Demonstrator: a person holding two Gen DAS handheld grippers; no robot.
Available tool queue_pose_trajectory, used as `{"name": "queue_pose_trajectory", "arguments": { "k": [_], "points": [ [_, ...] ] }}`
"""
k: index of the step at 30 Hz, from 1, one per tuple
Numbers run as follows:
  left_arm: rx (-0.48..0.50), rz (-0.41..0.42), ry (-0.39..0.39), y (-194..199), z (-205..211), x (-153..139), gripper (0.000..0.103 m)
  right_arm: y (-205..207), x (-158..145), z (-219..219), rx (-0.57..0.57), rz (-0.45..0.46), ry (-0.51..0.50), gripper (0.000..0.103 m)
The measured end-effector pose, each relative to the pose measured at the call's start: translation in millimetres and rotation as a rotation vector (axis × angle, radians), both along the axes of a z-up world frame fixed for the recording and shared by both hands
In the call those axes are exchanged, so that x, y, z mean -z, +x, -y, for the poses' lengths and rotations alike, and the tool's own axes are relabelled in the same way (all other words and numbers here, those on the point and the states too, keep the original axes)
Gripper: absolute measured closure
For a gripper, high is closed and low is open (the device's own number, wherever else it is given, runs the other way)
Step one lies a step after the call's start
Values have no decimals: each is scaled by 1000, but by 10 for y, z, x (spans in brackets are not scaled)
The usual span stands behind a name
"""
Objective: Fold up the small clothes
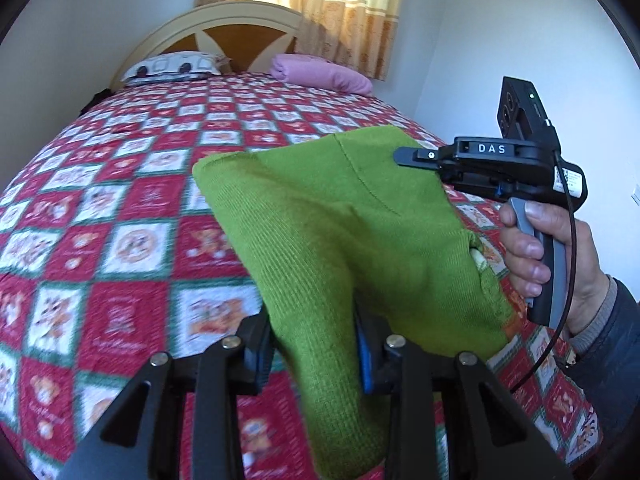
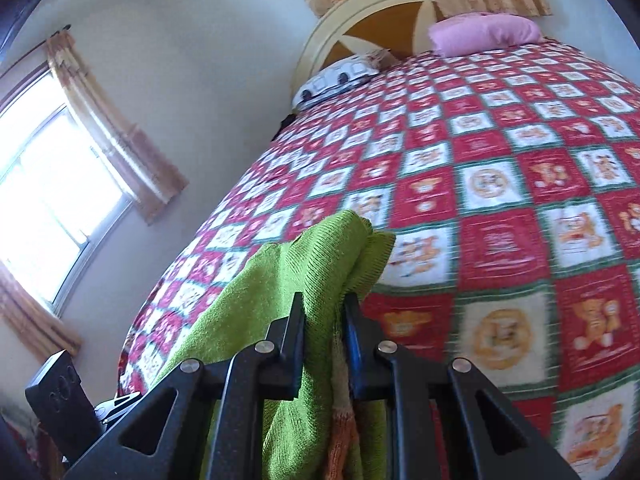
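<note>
Left gripper jaws clamp green knit garment; right gripper jaws pinch another edge. Garment held stretched above bed, likely for laying flat before folding.

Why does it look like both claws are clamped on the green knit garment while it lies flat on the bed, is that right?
Not quite. Both the left claw and the right claw are shut on the green knit garment, but it hangs lifted above the checked bedspread, not flat on it; the left wrist view shows this.
</note>
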State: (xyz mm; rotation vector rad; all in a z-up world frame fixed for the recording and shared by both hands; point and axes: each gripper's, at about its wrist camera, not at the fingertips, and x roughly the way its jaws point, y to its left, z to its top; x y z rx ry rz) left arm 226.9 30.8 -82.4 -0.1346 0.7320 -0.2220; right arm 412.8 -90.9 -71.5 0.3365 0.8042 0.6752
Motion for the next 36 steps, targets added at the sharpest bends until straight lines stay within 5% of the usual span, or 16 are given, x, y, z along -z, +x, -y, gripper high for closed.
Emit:
{"name": "queue_pose_trajectory", "arguments": {
  "k": [19,36],
  "points": [
    [-196,37,36,-830,-1106,-60,69,-468,16,-1572,-233,-16,71,86],
    [-306,32,66,-1278,-1612,25,69,-746,112,-2401,-365,-44,82,86]
  ]
}}
